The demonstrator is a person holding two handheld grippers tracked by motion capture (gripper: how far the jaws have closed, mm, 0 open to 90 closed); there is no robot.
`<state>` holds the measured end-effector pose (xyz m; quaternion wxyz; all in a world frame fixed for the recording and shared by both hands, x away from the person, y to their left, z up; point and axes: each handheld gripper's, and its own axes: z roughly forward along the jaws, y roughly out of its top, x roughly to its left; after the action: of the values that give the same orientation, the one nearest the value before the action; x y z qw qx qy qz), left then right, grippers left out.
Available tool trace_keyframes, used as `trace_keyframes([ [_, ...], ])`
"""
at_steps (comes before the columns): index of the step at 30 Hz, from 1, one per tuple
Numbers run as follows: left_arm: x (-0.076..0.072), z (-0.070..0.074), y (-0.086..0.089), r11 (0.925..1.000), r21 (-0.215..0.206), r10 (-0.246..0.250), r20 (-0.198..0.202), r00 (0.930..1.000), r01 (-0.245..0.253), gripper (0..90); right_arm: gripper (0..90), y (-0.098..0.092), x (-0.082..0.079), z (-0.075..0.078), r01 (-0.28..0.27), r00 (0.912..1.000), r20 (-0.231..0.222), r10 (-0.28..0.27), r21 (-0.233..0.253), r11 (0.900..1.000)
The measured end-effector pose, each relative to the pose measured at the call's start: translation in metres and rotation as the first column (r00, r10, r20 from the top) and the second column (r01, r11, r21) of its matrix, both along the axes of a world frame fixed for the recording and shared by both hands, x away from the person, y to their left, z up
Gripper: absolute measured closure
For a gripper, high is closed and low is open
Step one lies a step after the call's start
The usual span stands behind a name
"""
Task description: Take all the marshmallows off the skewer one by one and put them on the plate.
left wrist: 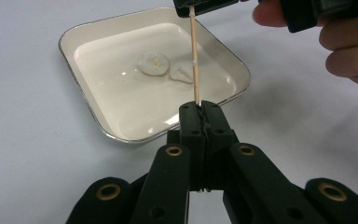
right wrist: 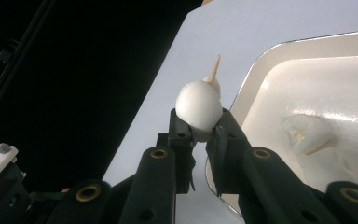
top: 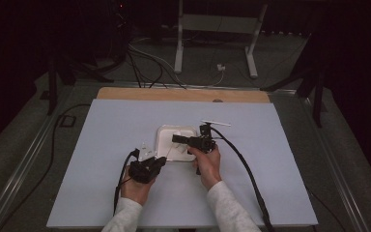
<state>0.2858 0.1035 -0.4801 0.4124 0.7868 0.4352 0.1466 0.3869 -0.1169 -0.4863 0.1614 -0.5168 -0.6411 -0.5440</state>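
Left gripper pinches skewer steady; right gripper fingers squeeze marshmallow, threading it over tray.

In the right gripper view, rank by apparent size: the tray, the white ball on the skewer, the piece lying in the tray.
1. Tray, largest though cut off by the frame.
2. White ball, but it sits close to the camera, which inflates it.
3. Piece in the tray, farther off; true order against the ball is unsure.

Left claw pinched closed, palm-cradled; right claw clamped, reaching leftward above it.
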Motion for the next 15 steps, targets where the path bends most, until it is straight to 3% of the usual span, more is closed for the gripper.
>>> trace_keyframes([
  [15,-0.0014,-0.0007,0.0007,0.9998,0.019,0.002,-0.001,1.0,-0.002,90.0,79.9,-0.0012,0.0031,-0.0009,0.025,0.9997,-0.002,-0.025,0.001,1.0],
])
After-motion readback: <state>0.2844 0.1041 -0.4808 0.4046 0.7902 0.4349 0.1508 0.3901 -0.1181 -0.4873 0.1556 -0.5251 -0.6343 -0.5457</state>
